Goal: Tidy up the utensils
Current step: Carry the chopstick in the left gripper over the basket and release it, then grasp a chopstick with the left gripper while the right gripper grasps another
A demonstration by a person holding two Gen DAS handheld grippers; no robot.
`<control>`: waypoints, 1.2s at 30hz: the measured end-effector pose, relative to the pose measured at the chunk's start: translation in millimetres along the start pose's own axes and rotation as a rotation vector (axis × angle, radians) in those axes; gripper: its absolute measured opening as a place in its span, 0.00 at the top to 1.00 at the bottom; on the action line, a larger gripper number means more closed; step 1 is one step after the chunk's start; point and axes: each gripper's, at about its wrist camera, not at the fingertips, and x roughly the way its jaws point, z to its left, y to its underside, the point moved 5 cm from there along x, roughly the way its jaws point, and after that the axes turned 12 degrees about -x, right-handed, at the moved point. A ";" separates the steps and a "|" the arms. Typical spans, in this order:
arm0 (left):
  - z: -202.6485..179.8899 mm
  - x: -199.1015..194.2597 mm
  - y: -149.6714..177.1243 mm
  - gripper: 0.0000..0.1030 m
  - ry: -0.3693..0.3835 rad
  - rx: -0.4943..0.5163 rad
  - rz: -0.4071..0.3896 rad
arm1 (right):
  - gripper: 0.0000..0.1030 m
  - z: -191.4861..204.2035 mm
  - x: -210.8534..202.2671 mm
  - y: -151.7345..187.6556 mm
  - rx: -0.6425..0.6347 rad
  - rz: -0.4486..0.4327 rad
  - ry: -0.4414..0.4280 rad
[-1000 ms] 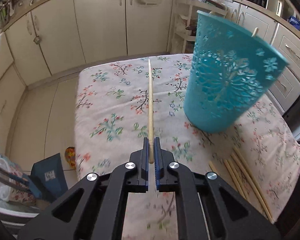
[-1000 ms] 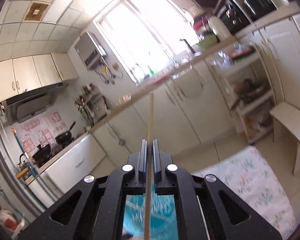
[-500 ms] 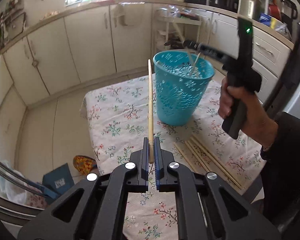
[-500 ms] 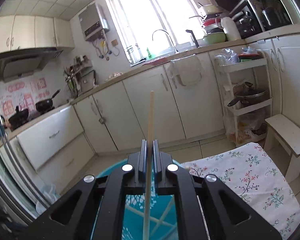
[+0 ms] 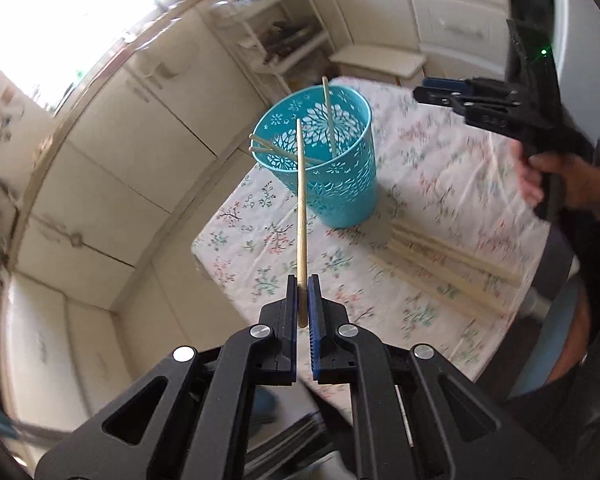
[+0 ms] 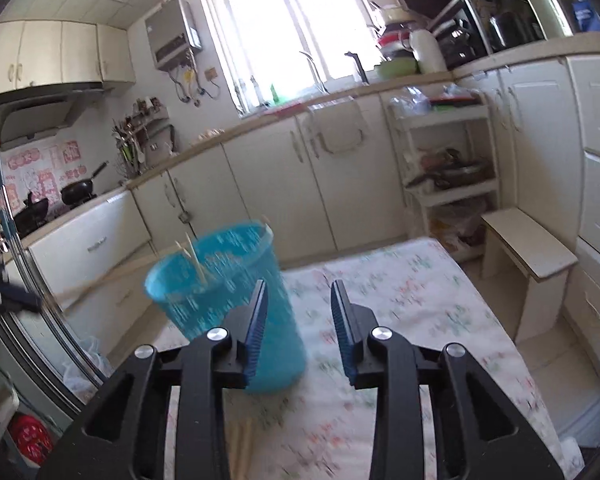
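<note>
My left gripper is shut on a wooden chopstick that points up toward the turquoise perforated bin, held above the table's near edge. The bin holds a few chopsticks. Several more chopsticks lie on the floral tablecloth to the right of the bin. My right gripper is open and empty just right of the bin; it also shows in the left wrist view, above the table's far right.
The small table with a floral cloth stands in a kitchen, with cream cabinets behind it. A white shelf rack and a low stool stand at the right. The person's body is at the right table edge.
My right gripper has let go of its chopstick, which now stands in the bin, and has opened and pulled back. My left gripper has risen and tilted, still holding its chopstick.
</note>
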 end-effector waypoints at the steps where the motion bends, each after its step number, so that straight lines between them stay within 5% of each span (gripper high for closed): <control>1: 0.1 2.0 -6.9 0.95 -0.012 0.040 0.024 | 0.67 -6.0 1.2 10.5 0.011 0.028 0.009; 7: -6.3 18.0 -37.2 0.95 -0.033 0.293 0.207 | 0.67 -27.8 14.2 50.2 0.096 0.130 0.013; 13: -7.6 36.7 -65.0 0.95 -0.078 0.478 0.358 | 0.67 -39.5 19.4 54.6 0.182 0.145 -0.016; 18: -5.4 32.9 -109.6 0.89 -0.138 0.466 0.281 | 0.67 -52.6 18.0 60.4 0.251 0.141 -0.025; 20: -3.8 28.7 -120.7 0.74 -0.162 0.447 0.230 | 0.65 -51.2 16.3 59.4 0.242 0.135 -0.032; 23: 2.6 21.0 -130.2 0.60 -0.205 0.367 0.127 | 0.65 -50.7 14.8 59.0 0.234 0.131 -0.035; 28: 23.5 -8.9 -126.0 0.52 -0.273 0.125 -0.052 | 0.65 -29.8 10.6 59.9 0.142 0.164 -0.078; 32: 28.4 -27.9 -83.9 0.38 -0.134 -0.189 -0.155 | 0.65 11.3 5.3 70.5 0.059 0.242 -0.191; 36: 11.6 15.7 -14.6 0.35 0.029 -0.487 -0.128 | 0.68 51.5 4.0 84.4 -0.040 0.311 -0.253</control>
